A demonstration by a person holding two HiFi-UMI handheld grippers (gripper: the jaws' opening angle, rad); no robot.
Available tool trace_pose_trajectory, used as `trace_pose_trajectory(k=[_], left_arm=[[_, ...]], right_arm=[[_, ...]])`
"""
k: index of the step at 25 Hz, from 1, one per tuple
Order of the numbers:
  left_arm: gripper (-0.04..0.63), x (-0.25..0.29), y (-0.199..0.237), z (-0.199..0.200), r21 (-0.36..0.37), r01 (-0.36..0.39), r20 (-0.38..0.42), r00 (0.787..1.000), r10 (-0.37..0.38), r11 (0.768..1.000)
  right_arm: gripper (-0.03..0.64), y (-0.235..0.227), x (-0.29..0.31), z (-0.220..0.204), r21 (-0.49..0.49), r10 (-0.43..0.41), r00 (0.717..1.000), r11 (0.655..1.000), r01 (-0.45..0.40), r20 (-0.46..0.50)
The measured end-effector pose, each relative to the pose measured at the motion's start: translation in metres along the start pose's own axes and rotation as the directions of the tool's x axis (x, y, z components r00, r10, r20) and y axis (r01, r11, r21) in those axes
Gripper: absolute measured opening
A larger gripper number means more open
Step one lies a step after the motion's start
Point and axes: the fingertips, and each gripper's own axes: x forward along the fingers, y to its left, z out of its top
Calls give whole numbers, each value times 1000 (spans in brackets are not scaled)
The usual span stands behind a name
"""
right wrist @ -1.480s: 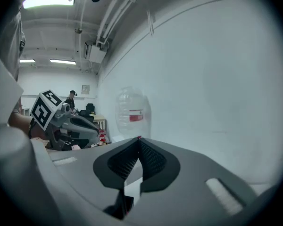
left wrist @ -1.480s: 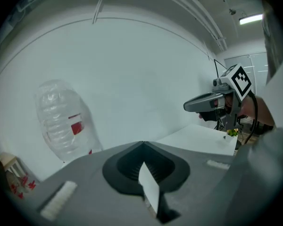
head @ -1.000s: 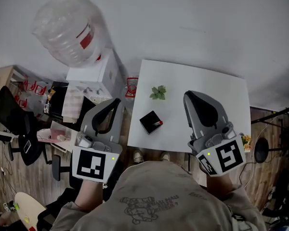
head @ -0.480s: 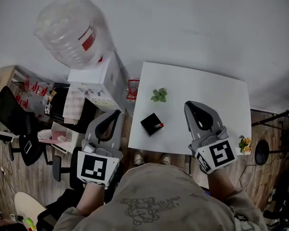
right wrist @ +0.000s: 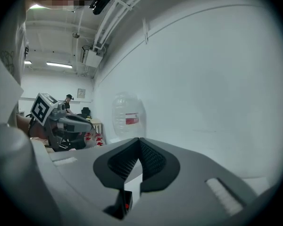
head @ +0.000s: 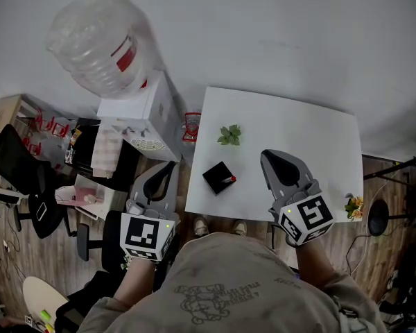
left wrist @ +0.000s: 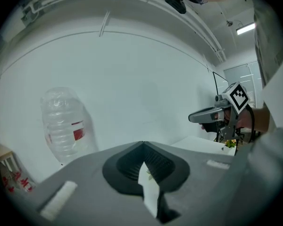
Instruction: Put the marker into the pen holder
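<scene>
A black square pen holder [head: 217, 177] stands on the white table [head: 298, 127] near its front left edge. The red end of a marker [head: 231, 179] shows at the holder's right side. My right gripper [head: 270, 156] hangs over the table's front part, to the right of the holder, shut and empty. Through the slit below its jaws in the right gripper view I see the holder [right wrist: 124, 206] with the red dot. My left gripper [head: 166, 168] is off the table's left edge, over the floor, also shut and empty [left wrist: 142, 146].
A small green plant [head: 228, 134] sits on the table behind the holder. To the left stand a white water dispenser [head: 140, 114] with a big clear bottle [head: 100, 42], a red basket [head: 189, 125] and office chairs [head: 17, 168]. A small flower pot [head: 351, 206] is by the table's right front corner.
Both grippers have drawn back toward the person and now sit lower in the head view. The holder and marker have not moved.
</scene>
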Motion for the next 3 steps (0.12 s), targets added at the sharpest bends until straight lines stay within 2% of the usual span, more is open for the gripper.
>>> trace_pose_trajectory(k=[3], left_arm=[[0, 2, -3, 4, 3, 8, 15, 1000, -8, 1000]], right_arm=[[28, 0, 1, 0, 4, 2, 1000, 1000, -2, 3]])
